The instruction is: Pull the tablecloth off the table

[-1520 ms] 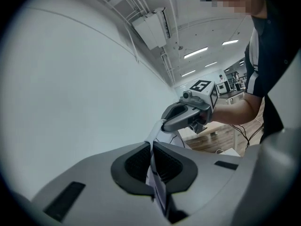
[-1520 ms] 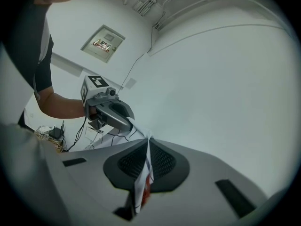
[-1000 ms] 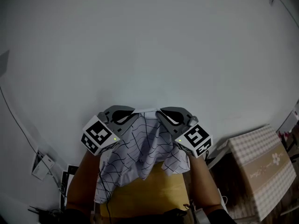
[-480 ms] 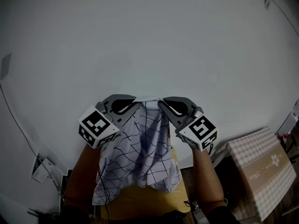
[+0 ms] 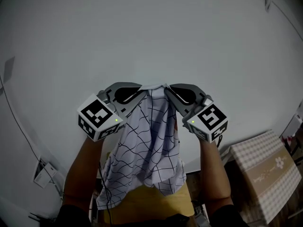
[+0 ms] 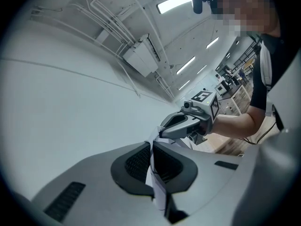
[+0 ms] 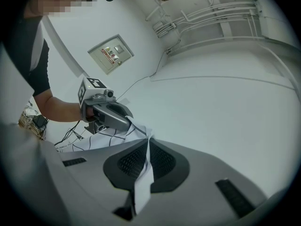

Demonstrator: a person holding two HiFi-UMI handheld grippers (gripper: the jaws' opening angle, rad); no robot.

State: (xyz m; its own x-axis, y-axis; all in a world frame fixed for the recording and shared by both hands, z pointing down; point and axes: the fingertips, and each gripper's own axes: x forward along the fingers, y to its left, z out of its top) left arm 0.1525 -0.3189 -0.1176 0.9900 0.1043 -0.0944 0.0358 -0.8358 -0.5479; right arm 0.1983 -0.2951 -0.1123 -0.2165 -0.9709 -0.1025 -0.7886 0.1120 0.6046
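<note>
Tablecloth [image 5: 147,145] hangs, long axis vertical, below left tongs [image 5: 141,91] and right tongs [image 5: 166,90], both clenched on its top edge; we see the counter [image 5: 142,205] beneath its hem.

Tablecloth edge: the strip of tablecloth [image 5: 147,145] clamped by the left gripper [image 5: 140,91] and right gripper [image 5: 166,91] shows only as a thin fold between the closed jaws.
Yellow wooden surface [image 5: 142,207]: mostly covered by the hanging folds, and clipped by the bottom edge of the head view.
Arms: the left forearm [image 5: 83,174] and right forearm [image 5: 213,174] run out at the bottom edge.
Checked box [image 5: 262,174]: its lower right part is cropped.
Wall panel [image 7: 110,54]: its print is too small to read.
Far room [image 6: 233,74]: too small to make out.
</note>
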